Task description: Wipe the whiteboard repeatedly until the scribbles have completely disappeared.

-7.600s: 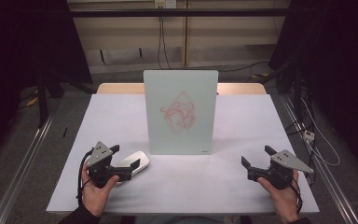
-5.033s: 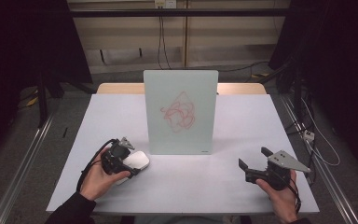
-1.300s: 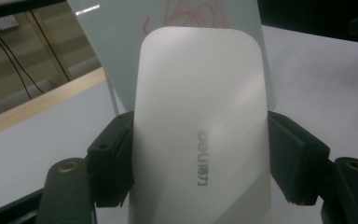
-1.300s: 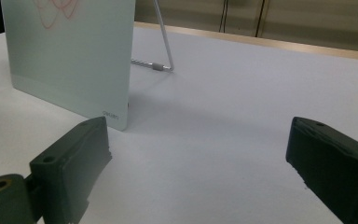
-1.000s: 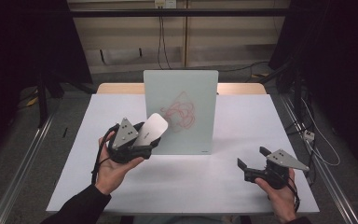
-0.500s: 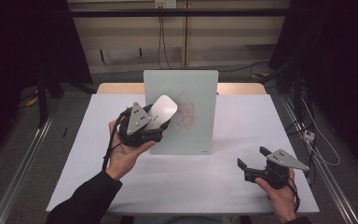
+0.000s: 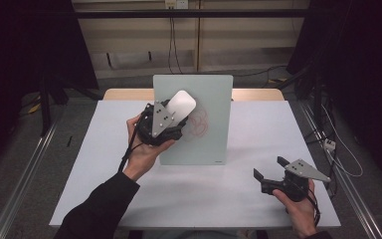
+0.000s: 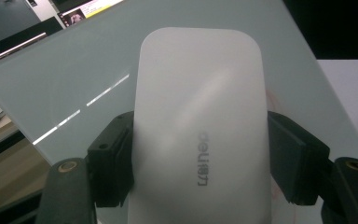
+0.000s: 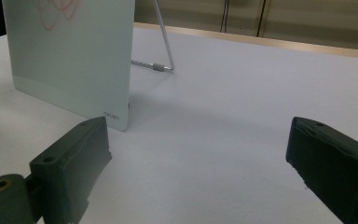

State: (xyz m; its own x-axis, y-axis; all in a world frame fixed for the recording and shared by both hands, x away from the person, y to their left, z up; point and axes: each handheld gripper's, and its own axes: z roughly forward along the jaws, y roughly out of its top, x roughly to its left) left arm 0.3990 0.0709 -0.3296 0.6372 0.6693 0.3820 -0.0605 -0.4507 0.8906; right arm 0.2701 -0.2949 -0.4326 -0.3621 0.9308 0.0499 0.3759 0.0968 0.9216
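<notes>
A white oblong eraser (image 7: 181, 105) (image 8: 200, 135) is clamped between the jaws of my left gripper (image 7: 171, 119) (image 8: 200, 163), which is shut on it. I hold the eraser up against the upper left face of a pale glass drawing board (image 7: 204, 124) (image 8: 74, 84) that stands upright on the table, beside red scribbles (image 7: 199, 124). My right gripper (image 7: 268, 169) (image 9: 200, 163) rests low at the table's front right, its jaws wide open with nothing between them. The board's lower corner (image 9: 74, 60) and wire stand (image 9: 163, 42) lie ahead of it.
The white table top (image 7: 258, 129) stretches around the board, with a wooden strip at its back edge. Metal rails (image 7: 25, 174) run along the floor on both sides. Cables (image 7: 328, 144) trail off to the right.
My left gripper has lifted the eraser from the table's front left up and rightward onto the board's face. My right gripper has stayed in place.
</notes>
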